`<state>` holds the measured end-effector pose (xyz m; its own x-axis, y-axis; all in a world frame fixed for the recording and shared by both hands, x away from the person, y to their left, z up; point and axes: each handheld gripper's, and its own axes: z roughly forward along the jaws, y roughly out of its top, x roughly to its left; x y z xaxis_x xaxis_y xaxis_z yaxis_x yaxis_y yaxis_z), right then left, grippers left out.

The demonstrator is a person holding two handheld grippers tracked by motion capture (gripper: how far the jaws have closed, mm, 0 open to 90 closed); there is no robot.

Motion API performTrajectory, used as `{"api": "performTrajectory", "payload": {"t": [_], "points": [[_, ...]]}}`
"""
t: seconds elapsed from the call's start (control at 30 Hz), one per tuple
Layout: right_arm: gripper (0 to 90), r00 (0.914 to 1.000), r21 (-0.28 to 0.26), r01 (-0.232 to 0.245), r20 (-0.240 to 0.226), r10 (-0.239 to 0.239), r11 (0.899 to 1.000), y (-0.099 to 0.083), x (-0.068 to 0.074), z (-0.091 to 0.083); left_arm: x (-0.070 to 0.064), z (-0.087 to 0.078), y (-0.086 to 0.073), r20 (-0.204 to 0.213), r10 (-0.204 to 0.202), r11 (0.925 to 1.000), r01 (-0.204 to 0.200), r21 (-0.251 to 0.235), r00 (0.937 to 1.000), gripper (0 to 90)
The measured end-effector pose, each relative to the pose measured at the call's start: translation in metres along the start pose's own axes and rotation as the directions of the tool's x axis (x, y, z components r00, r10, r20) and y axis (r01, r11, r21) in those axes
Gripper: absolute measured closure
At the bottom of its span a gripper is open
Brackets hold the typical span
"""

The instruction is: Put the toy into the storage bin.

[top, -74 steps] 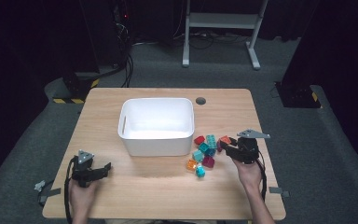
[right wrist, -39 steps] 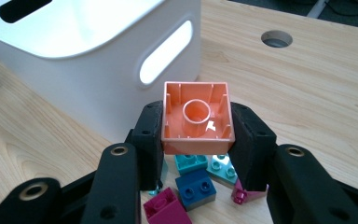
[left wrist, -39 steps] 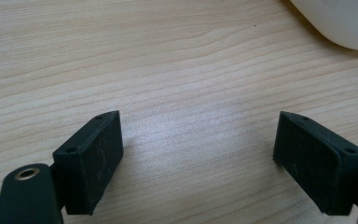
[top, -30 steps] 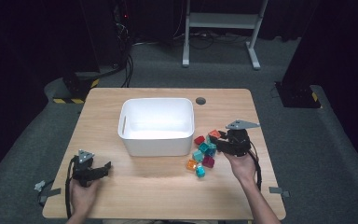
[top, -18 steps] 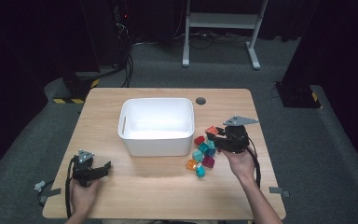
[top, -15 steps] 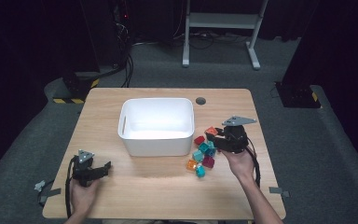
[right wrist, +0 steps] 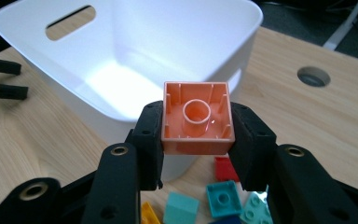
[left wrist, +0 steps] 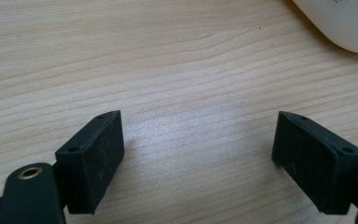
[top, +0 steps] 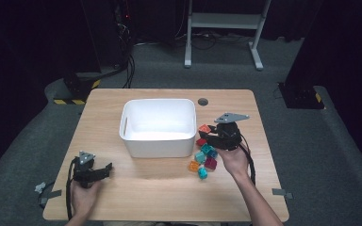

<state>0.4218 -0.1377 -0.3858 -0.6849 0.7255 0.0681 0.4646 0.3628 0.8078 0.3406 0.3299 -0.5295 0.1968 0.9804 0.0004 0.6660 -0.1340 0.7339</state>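
Note:
My right gripper (top: 206,128) is shut on an orange brick (right wrist: 197,118), hollow underside toward its camera, held in the air just right of the white bin (top: 156,126). The same orange brick (top: 204,128) hangs beside the bin's right rim (right wrist: 242,28). Below it on the table lie several loose bricks (top: 204,156) in teal, red, orange and magenta. My left gripper (top: 104,170) rests at the table's front left, held by a hand. Its jaws stand open over bare wood, nothing between its pads (left wrist: 93,158).
The bin is empty, with a handle slot (right wrist: 70,22) in its far wall. A cable hole (top: 202,101) sits behind the right gripper. The wooden table (top: 146,188) has bare room across its front and left. A corner of the bin (left wrist: 340,23) lies ahead of the left gripper.
The right gripper has lifted the orange brick off the pile and carried it left and up toward the bin's right side. The left gripper has stayed still.

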Motion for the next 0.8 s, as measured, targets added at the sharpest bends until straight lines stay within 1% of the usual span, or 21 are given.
{"api": "performTrajectory", "payload": {"t": [0.17,0.2,0.27,0.37,0.63,0.8], "points": [[59.0,0.9995,-0.024,0.021,-0.024,-0.021,0.999,0.016,0.007,-0.001,0.000,0.000,0.000,0.002,0.000,1.0000,0.000,-0.001,1.0000,16.5],[59.0,0.9994,-0.027,0.016,-0.029,-0.017,1.000,0.019,0.008,-0.001,0.000,0.000,0.000,0.002,0.000,1.0000,0.000,0.000,1.0000,16.5],[59.0,0.9992,-0.031,0.025,-0.030,-0.026,0.999,0.025,0.009,0.000,0.000,0.000,0.000,0.002,0.000,1.0000,0.000,0.000,1.0000,16.5],[59.0,0.9988,-0.038,0.027,-0.040,-0.029,0.999,0.032,0.011,0.001,0.000,0.000,0.000,0.002,0.000,1.0000,0.000,0.000,1.0000,16.5],[58.9,0.9982,-0.020,0.017,-0.057,-0.018,1.000,0.045,0.014,0.014,0.000,0.000,0.000,0.004,0.002,1.0000,-0.002,0.001,1.0000,16.4],[58.9,0.9983,-0.009,0.011,-0.057,-0.012,1.000,0.048,0.013,0.024,0.000,-0.001,0.000,0.006,0.002,1.0000,-0.002,0.001,1.0000,16.4]]}}
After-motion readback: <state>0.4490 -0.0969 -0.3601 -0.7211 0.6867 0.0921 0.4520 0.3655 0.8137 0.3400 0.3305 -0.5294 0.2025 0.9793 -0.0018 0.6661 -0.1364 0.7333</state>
